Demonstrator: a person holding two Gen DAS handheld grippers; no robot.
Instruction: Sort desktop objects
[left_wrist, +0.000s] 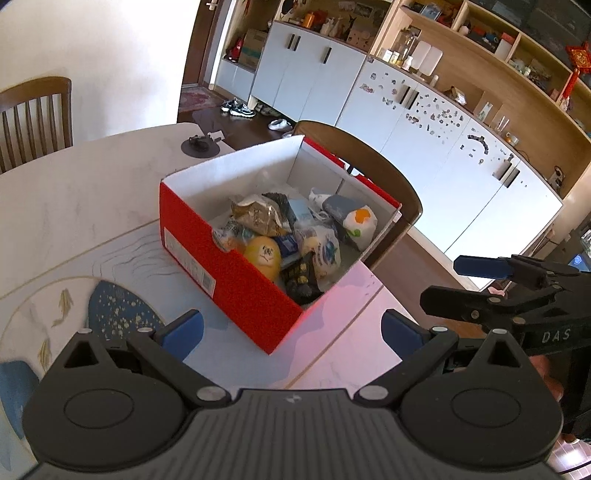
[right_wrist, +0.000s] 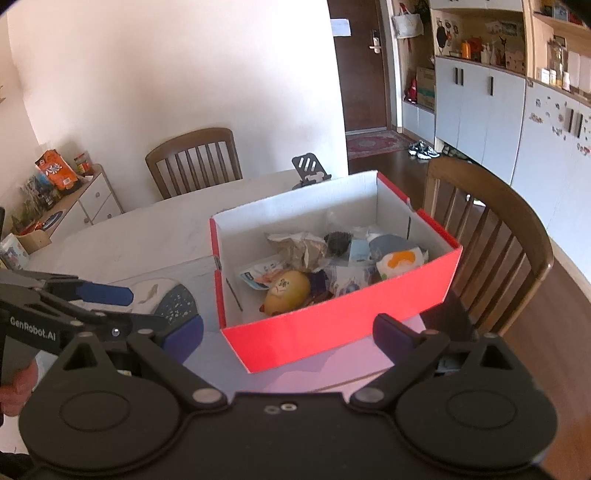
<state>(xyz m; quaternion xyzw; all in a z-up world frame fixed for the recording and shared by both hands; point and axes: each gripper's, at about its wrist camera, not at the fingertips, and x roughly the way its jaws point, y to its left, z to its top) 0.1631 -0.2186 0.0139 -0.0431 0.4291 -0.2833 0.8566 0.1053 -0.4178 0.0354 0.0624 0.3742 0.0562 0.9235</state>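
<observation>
Both grippers have their jaws spread wide with nothing between the blue pads: the left gripper (left_wrist: 291, 332) hovers over the near edge of the table (left_wrist: 74, 206), and the right gripper (right_wrist: 288, 332) hangs just beside it, each showing in the other's view as a black linkage with a blue-tipped finger. Straight ahead of both, resting on the pale tabletop, sits the red cardboard box (right_wrist: 332, 332), open-topped with a white inside; its near red wall stands between the pads and the contents. Wooden chairs flank the table: one chair (right_wrist: 491, 236) is pushed in right behind the box's far side, another chair (right_wrist: 195, 158) stands against the white wall. A black phone stand (right_wrist: 310, 171) rises on the tabletop just beyond the box. White cupboards (left_wrist: 443, 155) and open shelving line the room farther back. Inside the box lie sorted desktop objects in a loose heap: a yellow squishy toy with a drawn face (right_wrist: 288, 291) near the front, a crumpled brown packet (right_wrist: 299, 247) behind it, a white pouch with an orange patch (right_wrist: 399, 262) towards the right wall, plus several small wrapped sachets too jumbled to tell apart.
</observation>
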